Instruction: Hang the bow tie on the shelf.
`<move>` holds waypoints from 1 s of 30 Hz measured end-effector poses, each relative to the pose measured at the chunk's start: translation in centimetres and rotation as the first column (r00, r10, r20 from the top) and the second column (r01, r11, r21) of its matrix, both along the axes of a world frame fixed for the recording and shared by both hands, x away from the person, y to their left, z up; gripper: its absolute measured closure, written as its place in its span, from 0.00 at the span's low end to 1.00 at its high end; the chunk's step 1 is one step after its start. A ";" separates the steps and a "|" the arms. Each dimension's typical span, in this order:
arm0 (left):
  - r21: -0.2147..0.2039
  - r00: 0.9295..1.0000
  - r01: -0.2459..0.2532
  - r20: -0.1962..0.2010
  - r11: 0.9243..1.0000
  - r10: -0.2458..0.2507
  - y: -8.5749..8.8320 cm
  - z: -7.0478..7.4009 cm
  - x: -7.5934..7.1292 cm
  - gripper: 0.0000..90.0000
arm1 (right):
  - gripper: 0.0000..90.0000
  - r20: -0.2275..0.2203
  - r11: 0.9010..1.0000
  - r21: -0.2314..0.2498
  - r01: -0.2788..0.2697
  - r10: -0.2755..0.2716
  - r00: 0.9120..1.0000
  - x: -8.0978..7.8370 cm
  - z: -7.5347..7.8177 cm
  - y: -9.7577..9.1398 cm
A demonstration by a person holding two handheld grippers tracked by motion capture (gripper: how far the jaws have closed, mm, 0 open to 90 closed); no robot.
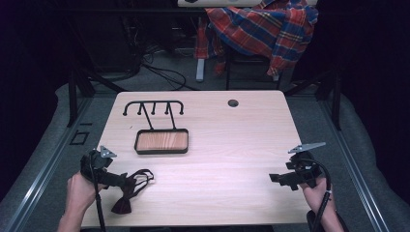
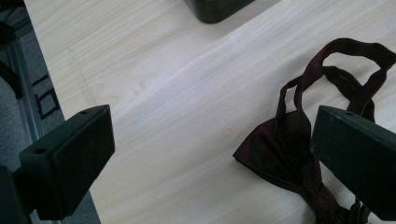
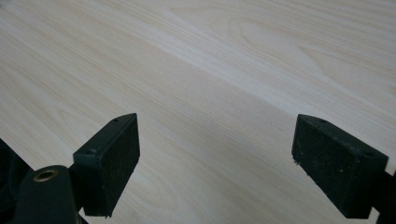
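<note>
The dark maroon bow tie point(image 1: 126, 193) lies flat on the pale wooden table point(image 1: 227, 145) near its front left corner. Its bow (glossy, satin-like fabric) point(image 2: 280, 154) points toward the front edge, and the thin neck strap point(image 2: 345, 60) curls away from it in loose loops.

Table point(image 1: 232, 145) evenly lit, surroundings dark; high view soft.

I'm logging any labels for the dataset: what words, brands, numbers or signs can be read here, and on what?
None: no readable text on the table, the bow tie, the tray, the rack or the plaid shirt.
</note>
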State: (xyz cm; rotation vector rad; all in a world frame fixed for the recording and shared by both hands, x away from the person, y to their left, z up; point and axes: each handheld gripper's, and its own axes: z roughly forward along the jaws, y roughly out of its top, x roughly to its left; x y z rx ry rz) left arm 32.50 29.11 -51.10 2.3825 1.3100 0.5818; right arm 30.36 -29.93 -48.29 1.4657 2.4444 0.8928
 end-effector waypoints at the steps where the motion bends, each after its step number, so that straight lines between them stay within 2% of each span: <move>1: 0.000 1.000 -0.002 0.003 1.000 0.002 0.0 0.0 0.1 0.00 | 0.17 -0.004 1.000 -0.003 -0.005 0.005 1.000 0.0 0.0 0.0; 6: -0.006 1.000 -0.003 0.008 1.000 0.003 0.1 -0.1 0.3 0.00 | 0.17 -0.018 1.000 -0.007 -0.010 0.010 1.000 0.2 -0.2 0.2; 10: -0.020 0.999 0.007 0.048 1.000 -0.006 -0.1 0.4 0.0 0.00 | 0.17 -0.021 0.999 -0.022 -0.038 0.037 0.999 0.3 -0.2 0.7; 12: -0.021 0.999 0.009 0.051 1.000 -0.008 -0.1 0.4 -0.1 0.00 | 0.17 -0.023 0.999 -0.021 -0.043 0.043 0.999 0.4 -0.3 0.8; 15: -0.021 0.994 0.002 0.108 1.000 0.001 -0.6 1.4 -0.5 0.00 | 0.17 -0.024 0.999 -0.019 -0.038 0.037 0.999 0.3 -0.3 0.6; 16: -0.021 0.994 0.002 0.108 1.000 0.001 -0.6 1.4 -0.5 0.00 | 0.17 -0.025 0.999 -0.021 -0.034 0.034 0.999 0.2 -0.3 0.6; 19: -0.032 0.983 -0.007 0.184 0.999 0.013 -1.7 2.9 -0.6 0.00 | 0.17 -0.026 0.999 -0.013 -0.032 0.032 0.999 0.2 -0.3 0.6; 20: -0.043 0.980 -0.012 0.196 0.999 0.020 -2.0 3.1 -0.6 0.00 | 0.17 -0.024 1.000 -0.017 -0.026 0.026 0.999 0.2 -0.3 0.6; 21: -0.069 0.982 -0.008 0.190 0.998 0.021 -2.4 3.3 -0.4 0.00 | 0.17 -0.029 0.999 -0.017 -0.032 0.032 0.999 0.2 -0.3 0.6; 25: -0.072 0.986 0.027 0.166 0.997 -0.015 -3.2 3.3 0.2 0.00 | 0.17 -0.042 0.998 -0.021 -0.052 0.051 0.998 0.3 -0.4 0.7; 26: -0.127 0.992 0.033 0.123 0.991 -0.017 -2.8 3.3 0.8 0.00 | 0.17 -0.039 0.999 -0.016 -0.050 0.050 0.998 0.2 -0.4 0.7; 27: -0.149 0.993 0.030 0.115 0.988 -0.012 -2.5 3.3 0.9 0.00 | 0.17 -0.041 0.999 -0.014 -0.049 0.049 0.998 0.2 -0.4 0.7; 29: -0.166 0.994 0.037 0.108 0.985 -0.019 -2.1 3.5 0.8 0.00 | 0.17 -0.042 0.999 -0.013 -0.045 0.045 0.998 0.2 -0.5 0.6; 30: -0.159 0.994 0.040 0.111 0.986 -0.023 -1.9 3.6 0.7 0.00 | 0.17 -0.045 0.999 -0.015 -0.048 0.047 0.998 0.2 -0.5 0.6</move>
